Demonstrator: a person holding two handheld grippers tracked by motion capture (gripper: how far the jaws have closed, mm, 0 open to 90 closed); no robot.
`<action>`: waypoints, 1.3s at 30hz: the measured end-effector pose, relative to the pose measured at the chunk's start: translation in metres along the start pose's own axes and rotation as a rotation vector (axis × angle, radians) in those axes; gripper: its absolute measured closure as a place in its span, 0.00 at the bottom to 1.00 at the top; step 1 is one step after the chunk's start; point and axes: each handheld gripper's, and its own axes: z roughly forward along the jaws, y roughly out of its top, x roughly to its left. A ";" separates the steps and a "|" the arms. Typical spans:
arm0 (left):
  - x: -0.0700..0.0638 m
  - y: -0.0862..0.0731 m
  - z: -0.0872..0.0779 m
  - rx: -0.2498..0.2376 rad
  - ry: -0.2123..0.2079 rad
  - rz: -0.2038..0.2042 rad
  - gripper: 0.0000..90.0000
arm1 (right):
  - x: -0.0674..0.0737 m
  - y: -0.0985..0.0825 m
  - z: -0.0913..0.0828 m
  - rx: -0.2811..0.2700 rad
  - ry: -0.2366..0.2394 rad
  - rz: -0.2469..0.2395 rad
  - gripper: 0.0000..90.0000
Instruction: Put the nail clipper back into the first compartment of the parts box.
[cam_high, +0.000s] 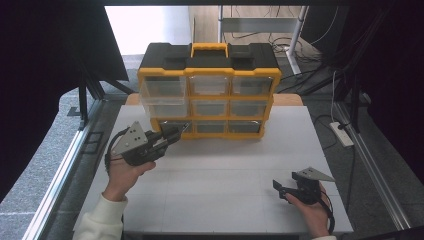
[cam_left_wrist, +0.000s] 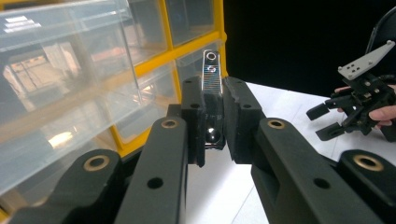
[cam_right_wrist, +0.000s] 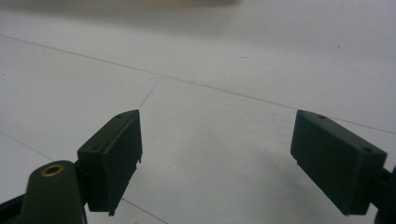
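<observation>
Clamped upright between the closed fingers of the left gripper (cam_left_wrist: 214, 121): a small shiny metal nail clipper (cam_left_wrist: 211, 100), its top poking above the pads, held off the surface just before the lower left drawers of the yellow-and-black drawer cabinet (cam_high: 207, 90), with bare white surface (cam_high: 225, 165) stretching wide to the right and toward the near edge. Plain in the left gripper view, a mere glint at the fingertips from the high view (cam_high: 172, 134). Well apart at the right near corner, the right gripper (cam_high: 281, 190), fingers (cam_right_wrist: 112, 158) spread wide over bare surface, holding nothing.
</observation>
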 end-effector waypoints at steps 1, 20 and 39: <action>0.000 0.001 0.000 -0.002 0.000 -0.001 0.88 | 0.000 0.000 0.000 0.002 0.001 0.002 0.18; 0.003 0.020 -0.001 -0.020 0.001 0.010 0.88 | 0.000 0.000 0.000 0.004 0.001 0.001 0.18; 0.012 0.038 -0.004 -0.035 0.021 0.012 0.88 | 0.000 0.000 0.000 0.007 0.002 0.002 0.18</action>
